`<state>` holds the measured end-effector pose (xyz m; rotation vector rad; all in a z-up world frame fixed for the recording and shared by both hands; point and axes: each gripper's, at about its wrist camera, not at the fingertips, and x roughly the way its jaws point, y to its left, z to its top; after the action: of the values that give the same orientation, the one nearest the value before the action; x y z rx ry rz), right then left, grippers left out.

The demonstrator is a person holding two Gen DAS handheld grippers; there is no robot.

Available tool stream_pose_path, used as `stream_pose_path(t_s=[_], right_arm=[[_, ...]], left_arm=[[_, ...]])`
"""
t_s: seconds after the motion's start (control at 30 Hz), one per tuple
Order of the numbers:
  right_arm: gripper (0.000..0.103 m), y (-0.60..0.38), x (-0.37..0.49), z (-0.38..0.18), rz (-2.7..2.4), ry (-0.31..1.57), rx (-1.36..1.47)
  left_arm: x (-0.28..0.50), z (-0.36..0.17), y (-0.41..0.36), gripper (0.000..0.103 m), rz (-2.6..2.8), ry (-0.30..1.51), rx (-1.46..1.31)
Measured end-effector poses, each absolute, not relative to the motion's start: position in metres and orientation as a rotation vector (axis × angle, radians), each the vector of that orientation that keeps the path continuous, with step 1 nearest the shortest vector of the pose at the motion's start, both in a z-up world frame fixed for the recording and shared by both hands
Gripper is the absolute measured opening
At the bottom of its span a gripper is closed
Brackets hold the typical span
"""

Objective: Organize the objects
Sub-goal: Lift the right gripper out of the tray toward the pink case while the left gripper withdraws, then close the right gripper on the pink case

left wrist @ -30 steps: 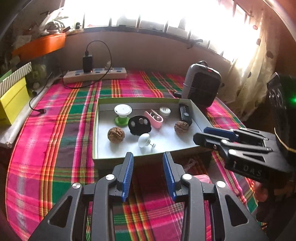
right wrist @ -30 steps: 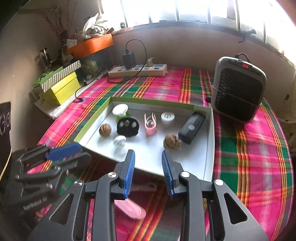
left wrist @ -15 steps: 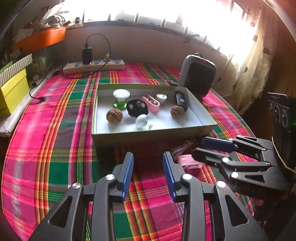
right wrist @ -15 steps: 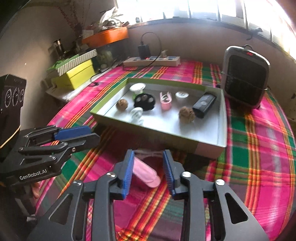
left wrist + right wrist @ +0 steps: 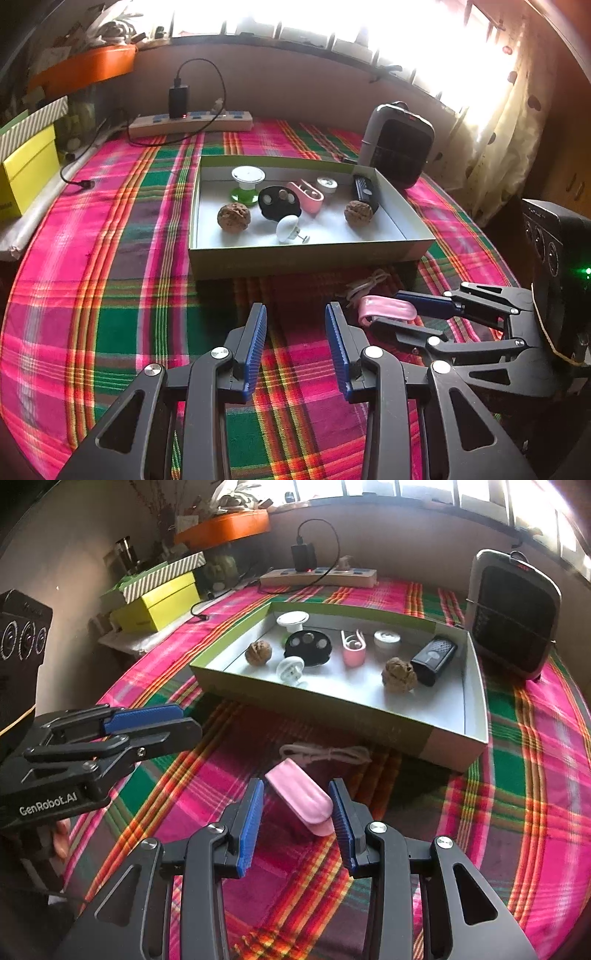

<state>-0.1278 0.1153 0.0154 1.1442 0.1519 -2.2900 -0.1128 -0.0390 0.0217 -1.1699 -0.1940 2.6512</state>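
Since a second ago you drew both grippers back from the box (image 5: 458, 744), and your right gripper (image 5: 297, 808) came down around the pink case (image 5: 301, 795) on the tablecloth (image 5: 517, 812), its fingers spread on either side, not clenched. Your left gripper (image 5: 295, 345) hung released over bare cloth, holding nothing

The pink case (image 5: 388, 311) is partly hidden behind the right gripper's fingers (image 5: 424, 300) in the left wrist view. The green stand (image 5: 285, 639) is mostly occluded by the black disc (image 5: 308, 646). Window (image 5: 332, 22) detail is overexposed.
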Motion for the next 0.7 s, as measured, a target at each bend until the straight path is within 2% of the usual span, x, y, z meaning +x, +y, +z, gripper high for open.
stream_pose_path(t_s=[0.53, 0.63, 0.7], right_arm=[[0.038, 0.094, -0.124, 0.009, -2.332, 0.261, 1.132], [0.032, 0.094, -0.123, 0.009, -2.352, 0.277, 1.132], [0.025, 0.096, -0.123, 0.010, -2.362, 0.269, 1.135]], left_arm=[[-0.112, 0.017, -0.042, 0.031, 2.644, -0.199, -1.181], [-0.112, 0.016, -0.042, 0.031, 2.638, -0.197, -1.181], [-0.113, 0.014, -0.041, 0.031, 2.632, -0.198, -1.193]])
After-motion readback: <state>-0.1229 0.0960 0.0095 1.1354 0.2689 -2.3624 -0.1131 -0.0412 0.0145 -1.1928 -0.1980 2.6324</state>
